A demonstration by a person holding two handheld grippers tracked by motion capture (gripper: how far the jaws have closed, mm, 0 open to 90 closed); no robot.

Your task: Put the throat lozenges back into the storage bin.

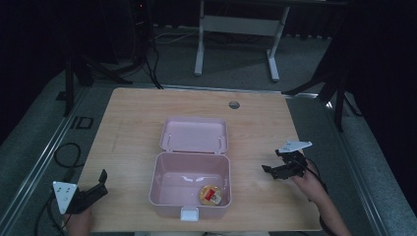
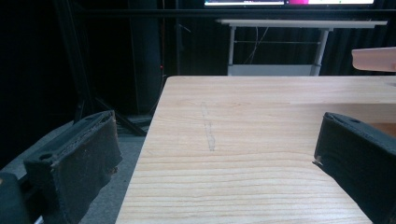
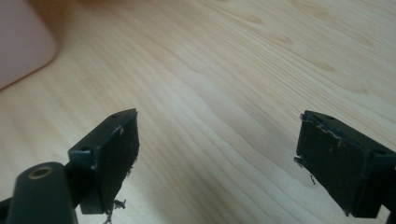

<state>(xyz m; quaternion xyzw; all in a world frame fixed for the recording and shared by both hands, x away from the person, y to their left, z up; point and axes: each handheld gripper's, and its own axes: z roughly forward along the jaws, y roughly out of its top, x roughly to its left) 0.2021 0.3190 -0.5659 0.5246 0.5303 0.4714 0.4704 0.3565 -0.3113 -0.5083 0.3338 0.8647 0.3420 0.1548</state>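
A pink plastic box stands open at the table's near middle, its lid folded back flat behind it. Inside, at the front right corner, lies a round yellow item with a red label. My left gripper rests at the table's near left corner, open and holding nothing; in the left gripper view its jaws stand wide apart over bare wood. My right gripper hovers to the right of the box, open and holding nothing. A corner of the pink box shows at upper left.
The wooden table has a round cable hole near its far edge. A white latch sticks out at the box's front. Beyond the table stands a white desk frame. Cables lie on the floor at left.
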